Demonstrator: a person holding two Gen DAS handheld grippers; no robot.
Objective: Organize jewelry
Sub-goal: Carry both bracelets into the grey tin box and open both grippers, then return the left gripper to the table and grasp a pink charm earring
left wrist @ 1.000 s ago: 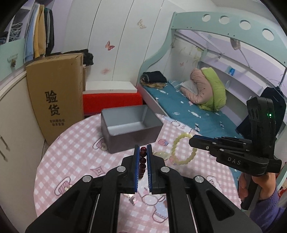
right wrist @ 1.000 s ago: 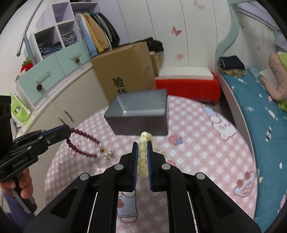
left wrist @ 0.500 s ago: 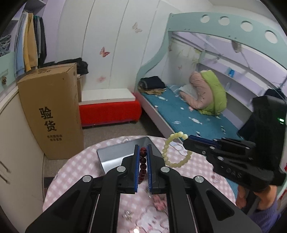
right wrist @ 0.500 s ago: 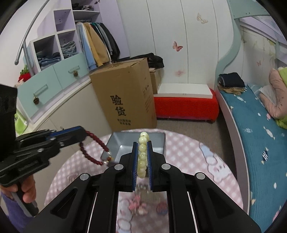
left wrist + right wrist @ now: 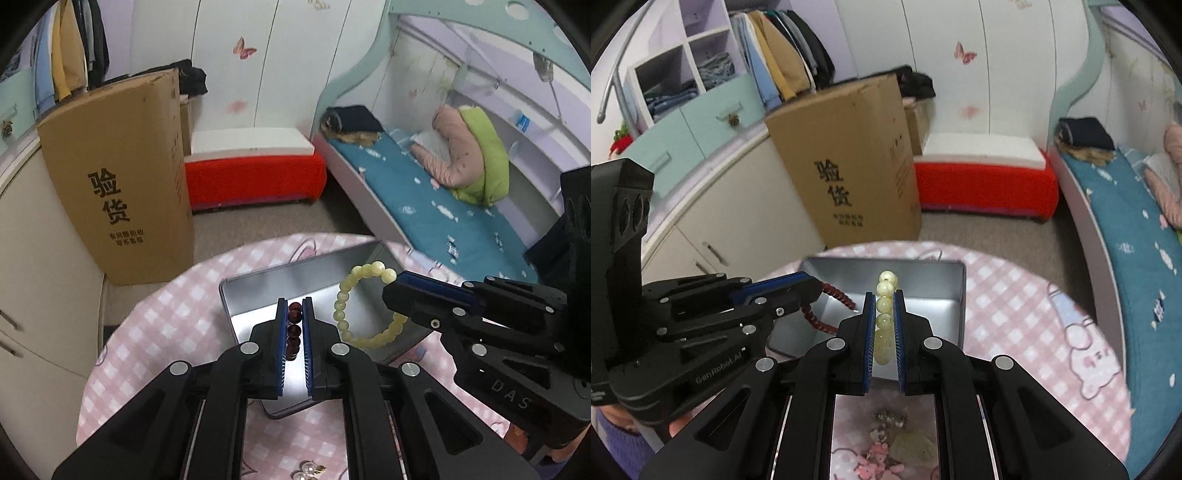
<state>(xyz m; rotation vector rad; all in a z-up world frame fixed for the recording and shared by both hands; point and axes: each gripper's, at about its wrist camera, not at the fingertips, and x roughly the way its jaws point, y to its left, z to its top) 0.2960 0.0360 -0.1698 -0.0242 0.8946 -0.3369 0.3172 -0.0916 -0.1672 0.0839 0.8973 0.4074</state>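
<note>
Both of your grippers have swung in over the grey metal box (image 5: 258,295) since a second ago; back then the box sat further out on the table and now it's right under the fingertips in both wrist views.

Your left gripper (image 5: 294,314) is closed down narrow on the dark red bead bracelet (image 5: 293,328). You can see a column of its beads pinched between the blue pads, and from the right wrist view the rest of the loop (image 5: 827,312) droops out of that gripper (image 5: 809,284) down inside the box opening. It's hanging, not lying on the bottom as far as I can tell.

Your right gripper (image 5: 885,306) is doing the same thing with the pale yellow bead bracelet (image 5: 884,306): jaws nearly together, beads stacked between the pads, top couple of beads poking out past the tips. In the left wrist view that bracelet (image 5: 364,306) hangs as an open ring from the right gripper (image 5: 402,291), over the right side of the box.

The box (image 5: 945,295) sits on the round table with the pink checked cloth (image 5: 155,332). The two bracelets are close but not touching.

Near the bottom edge of the left view there's a small pearl-looking piece (image 5: 308,474) lying on the cloth, outside the box. Too small to tell exactly what it is.

Behind the table you've got the big cardboard box (image 5: 122,184) and the red bench (image 5: 255,177).
</note>
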